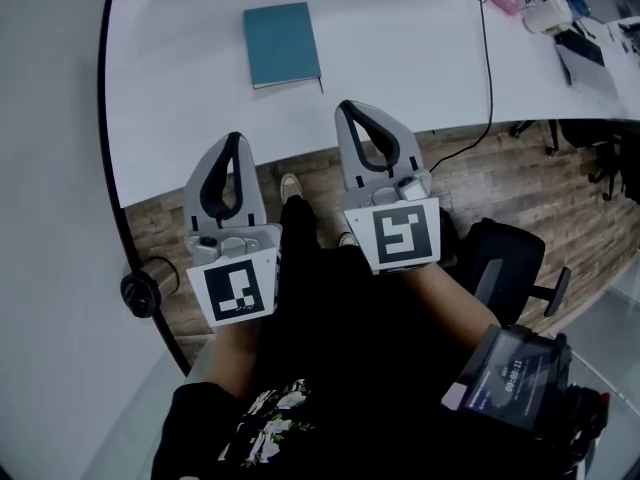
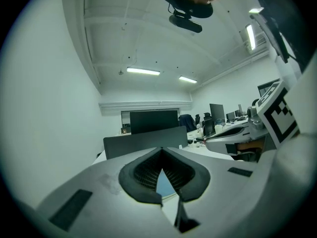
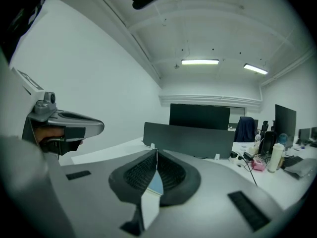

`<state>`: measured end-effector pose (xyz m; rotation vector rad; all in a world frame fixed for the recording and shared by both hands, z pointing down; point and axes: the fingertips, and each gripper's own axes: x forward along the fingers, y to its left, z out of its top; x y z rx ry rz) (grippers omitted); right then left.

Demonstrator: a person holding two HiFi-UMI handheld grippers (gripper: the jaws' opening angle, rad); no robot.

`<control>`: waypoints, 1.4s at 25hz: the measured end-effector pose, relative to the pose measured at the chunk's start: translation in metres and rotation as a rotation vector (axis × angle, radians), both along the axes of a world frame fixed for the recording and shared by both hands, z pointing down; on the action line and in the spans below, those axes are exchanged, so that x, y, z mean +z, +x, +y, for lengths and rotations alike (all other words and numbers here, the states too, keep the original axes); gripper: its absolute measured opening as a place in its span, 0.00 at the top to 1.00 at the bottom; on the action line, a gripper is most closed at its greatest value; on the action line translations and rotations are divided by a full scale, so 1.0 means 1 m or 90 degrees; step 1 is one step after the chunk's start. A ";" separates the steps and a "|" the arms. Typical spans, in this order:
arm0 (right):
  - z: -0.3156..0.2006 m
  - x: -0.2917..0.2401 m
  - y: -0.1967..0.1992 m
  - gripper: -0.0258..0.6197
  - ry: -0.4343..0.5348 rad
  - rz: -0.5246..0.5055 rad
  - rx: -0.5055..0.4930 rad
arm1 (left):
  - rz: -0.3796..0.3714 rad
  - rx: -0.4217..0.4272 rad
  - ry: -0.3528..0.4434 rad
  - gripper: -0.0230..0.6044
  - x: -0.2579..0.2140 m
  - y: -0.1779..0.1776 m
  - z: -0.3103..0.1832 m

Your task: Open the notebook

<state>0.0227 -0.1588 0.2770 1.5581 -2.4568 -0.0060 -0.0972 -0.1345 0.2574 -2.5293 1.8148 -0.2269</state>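
Note:
A closed teal notebook (image 1: 282, 44) lies flat on the white table (image 1: 400, 38), a little back from its near edge. My left gripper (image 1: 236, 137) is shut and empty, held level just short of the table edge, near and left of the notebook. The right gripper (image 1: 346, 106) is also shut and empty, with its tip over the table edge just right of the notebook's near corner. In the left gripper view the jaws (image 2: 162, 151) meet, and a sliver of the notebook (image 2: 163, 183) shows below them. The right gripper view shows the same: touching jaws (image 3: 156, 152) and a blue sliver of notebook (image 3: 155, 185).
A black cable (image 1: 487, 58) runs across the table and down to the wooden floor. Clutter (image 1: 540, 8) sits at the table's far right. An office chair (image 1: 510, 268) stands at my right. A dark divider (image 3: 188, 140) and monitor (image 3: 199, 115) stand at the table's back.

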 end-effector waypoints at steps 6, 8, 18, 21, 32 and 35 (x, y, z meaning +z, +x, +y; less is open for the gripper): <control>-0.039 0.004 -0.028 0.86 -0.003 0.017 0.017 | 0.014 0.033 -0.009 0.95 0.014 -0.020 -0.048; -0.052 0.006 -0.036 0.86 -0.004 0.022 0.022 | 0.018 0.048 -0.016 0.95 0.020 -0.022 -0.062; -0.105 0.016 -0.068 0.86 -0.032 0.028 0.072 | 0.020 0.085 -0.035 0.95 0.029 -0.049 -0.119; -0.117 0.020 -0.075 0.86 -0.038 0.030 0.080 | 0.019 0.096 -0.037 0.95 0.032 -0.054 -0.132; -0.131 0.016 -0.088 0.86 -0.039 0.029 0.085 | 0.008 0.137 -0.048 0.95 0.038 -0.055 -0.143; -0.131 0.019 -0.088 0.86 -0.039 0.038 0.082 | 0.020 0.161 -0.053 0.95 0.040 -0.047 -0.140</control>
